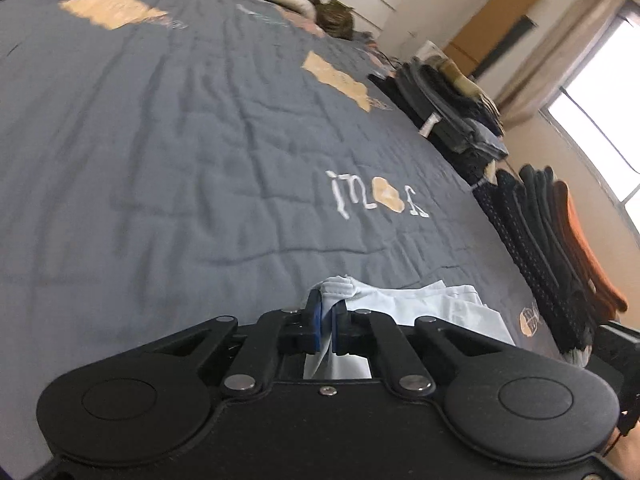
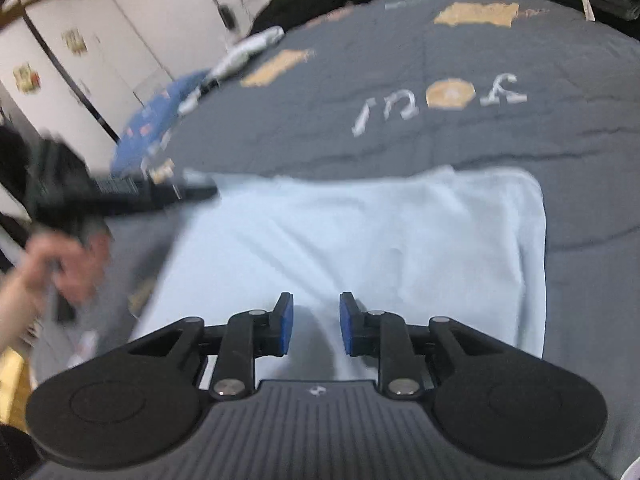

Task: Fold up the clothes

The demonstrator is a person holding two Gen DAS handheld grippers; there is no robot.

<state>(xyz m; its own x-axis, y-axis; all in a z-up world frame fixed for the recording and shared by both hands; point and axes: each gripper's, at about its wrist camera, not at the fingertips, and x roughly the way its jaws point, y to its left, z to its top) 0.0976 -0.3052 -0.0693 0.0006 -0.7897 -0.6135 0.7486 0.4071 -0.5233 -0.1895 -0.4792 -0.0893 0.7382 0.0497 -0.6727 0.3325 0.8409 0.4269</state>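
The left gripper (image 1: 325,322) was clamped on a bunched edge of the pale blue garment (image 2: 360,240), at that garment's far-left corner on the grey quilt (image 1: 180,140). The right gripper (image 2: 316,324) hovered with its jaws parted and empty over the near edge. The garment lay directly ahead of it, long axis running left to right, so the right gripper was judged nearer the free edge.

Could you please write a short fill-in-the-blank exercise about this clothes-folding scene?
1. The left gripper is shut on the light blue ____.
2. The right gripper hovers over it with jaws ____.
3. The garment lies on a ____ bedspread.
4. Folded clothes are stacked along the bed's ____ edge, seen from the left wrist.

Missing words: garment; open; grey; right
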